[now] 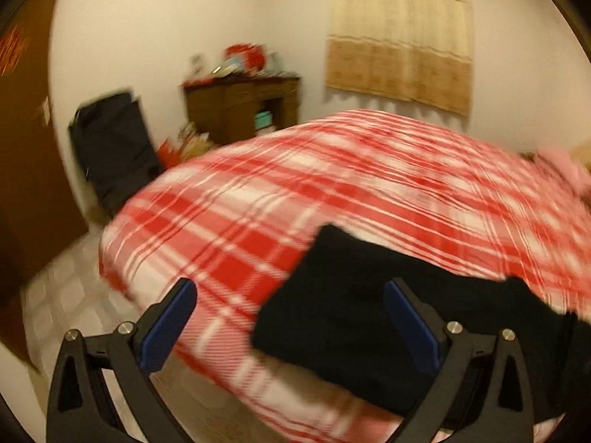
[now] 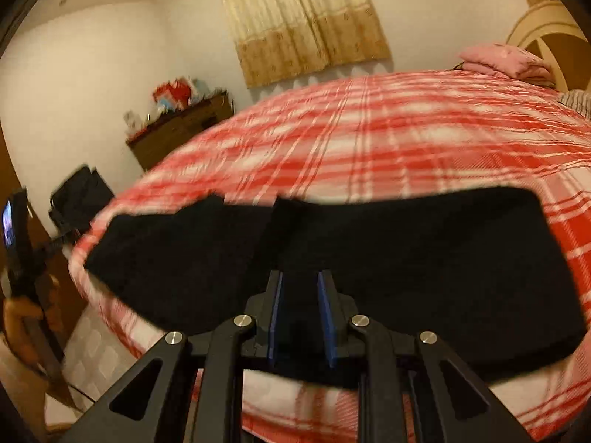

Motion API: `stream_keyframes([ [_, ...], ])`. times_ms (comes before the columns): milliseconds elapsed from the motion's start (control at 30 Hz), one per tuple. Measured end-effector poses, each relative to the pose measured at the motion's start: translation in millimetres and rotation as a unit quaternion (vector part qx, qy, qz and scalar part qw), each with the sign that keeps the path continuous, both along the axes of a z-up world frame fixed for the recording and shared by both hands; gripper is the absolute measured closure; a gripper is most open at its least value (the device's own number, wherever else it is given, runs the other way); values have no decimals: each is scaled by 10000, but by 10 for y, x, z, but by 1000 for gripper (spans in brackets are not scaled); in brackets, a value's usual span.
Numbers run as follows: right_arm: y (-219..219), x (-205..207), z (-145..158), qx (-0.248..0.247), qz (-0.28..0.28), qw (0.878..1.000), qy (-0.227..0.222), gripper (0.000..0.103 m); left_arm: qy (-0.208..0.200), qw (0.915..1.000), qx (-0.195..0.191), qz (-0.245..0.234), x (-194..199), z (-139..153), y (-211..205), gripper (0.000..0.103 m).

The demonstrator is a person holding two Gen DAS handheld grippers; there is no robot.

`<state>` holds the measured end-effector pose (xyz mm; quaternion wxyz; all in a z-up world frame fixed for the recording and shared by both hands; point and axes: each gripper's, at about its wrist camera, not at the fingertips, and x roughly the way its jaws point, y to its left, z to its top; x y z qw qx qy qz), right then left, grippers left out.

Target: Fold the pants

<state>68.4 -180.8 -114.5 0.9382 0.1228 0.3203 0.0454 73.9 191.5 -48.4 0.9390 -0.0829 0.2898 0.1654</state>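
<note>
Now mid-fold: pants (image 2: 332,258) a long black band near the bed (image 2: 406,140) edge, right gripper (image 2: 302,306) narrow over the middle with no cloth visibly pinched, left gripper (image 1: 291,317) wide and empty; next, likely closing on an end.
</note>
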Motion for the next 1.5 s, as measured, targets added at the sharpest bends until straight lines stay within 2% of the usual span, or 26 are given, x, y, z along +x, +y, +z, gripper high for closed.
stream_keyframes([
  [133,62,2,-59,-44,-13,10000,27,82,-15,9990,-433,97,-40,-131,224,0],
  [333,81,-62,-29,-169,5,9998,-72,82,14,9945,-1030,-204,31,-357,206,1],
  [367,85,-66,-29,-173,10,9998,-69,82,78,9919,-1244,-228,55,-415,219,2],
  [467,74,-54,-42,-145,17,9999,-18,82,17,9923,-1220,-206,77,-408,168,3],
  [500,75,-44,-51,-134,17,9999,6,82,35,9917,-1263,-251,102,-397,141,12],
  [533,69,-37,-66,-115,16,9999,38,82,22,9913,-1289,-261,107,-385,128,28],
  [567,68,-35,-73,-103,10,9999,57,82,16,9903,-1350,-329,125,-374,104,34],
  [667,59,-31,-84,-77,-4,9999,80,82,122,9935,-1101,-277,177,-385,37,38],
  [733,55,-29,-78,-84,-2,9999,72,82,122,9952,-961,-139,162,-392,18,52],
  [767,59,-30,-81,-89,-3,9999,71,82,96,9948,-1006,-157,149,-391,37,56],
  [800,59,-31,-82,-91,-5,9999,70,82,64,9937,-1101,-218,147,-378,46,67],
  [833,58,-32,-81,-84,-9,9999,68,82,46,9927,-1179,-257,146,-366,64,71],
  [933,32,-32,-63,-40,-72,10000,32,82,-34,9935,-1102,-292,136,-295,23,76],
  [1033,-97,-8,-20,124,-171,9998,-12,82,-240,9962,-710,-446,84,-111,-174,77],
  [1133,-317,43,53,420,-233,9988,-25,82,-533,9939,-280,-928,5,152,-542,77],
  [1233,-567,96,174,575,-191,9981,-62,82,-765,9840,9,-1612,-85,386,-1038,77],
  [1267,-632,98,206,630,-199,9978,-85,82,-857,9777,87,-1916,-130,459,-1252,77],
  [1333,-837,75,283,856,-277,9958,-168,82,-1001,9623,189,-2522,-210,557,-1662,77],
  [1400,-1062,58,330,1139,-325,9927,-213,82,-1079,9424,236,-3158,-314,608,-2084,77],
  [1500,-1306,30,320,1456,-364,9885,-198,82,-988,9183,320,-3820,-402,518,-2636,77],
])
